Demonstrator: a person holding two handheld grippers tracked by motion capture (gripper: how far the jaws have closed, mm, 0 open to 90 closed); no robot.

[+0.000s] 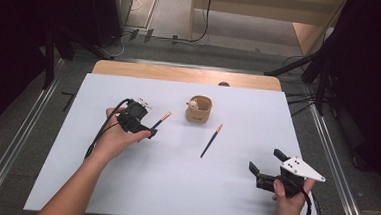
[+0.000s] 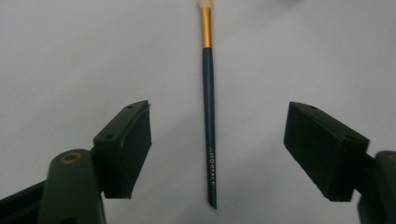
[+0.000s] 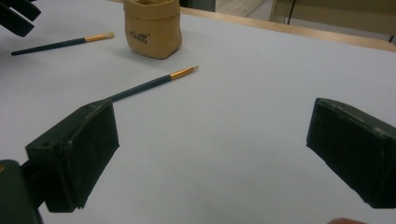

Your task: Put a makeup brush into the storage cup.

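From the high view I see my left hand-held gripper (image 1: 144,130) over the white bench (image 1: 138,184), left of centre, with a dark-handled brush (image 1: 159,119) poking out beyond it toward a small tan fabric pot (image 1: 199,110). The left gripper view gives what that angle hides: the brush (image 2: 208,126) lies flat on the sheet between the two black jaws, running straight away from me, its gold ferrule at the far end and its handle tip near the bottom of the frame. Neither pad touches it; there is a clear gap on both sides, so the left hand-held gripper is released around the brush, not grasping it.

The right gripper view shows printed lettering on the pot (image 3: 152,28) and a second, thinner brush (image 3: 152,84) lying slanted in front of it, well ahead of my right hand-held gripper (image 3: 212,140), whose jaws stand wide apart with nothing between them. In the high view that right hand-held gripper (image 1: 266,167) sits near the bench's near right corner, close to the sheet's edge.

Open white surface spreads between the two hands, and the second brush (image 1: 211,141) lies alone in the middle. The wooden far edge (image 1: 180,74) of the bench is well beyond the pot.
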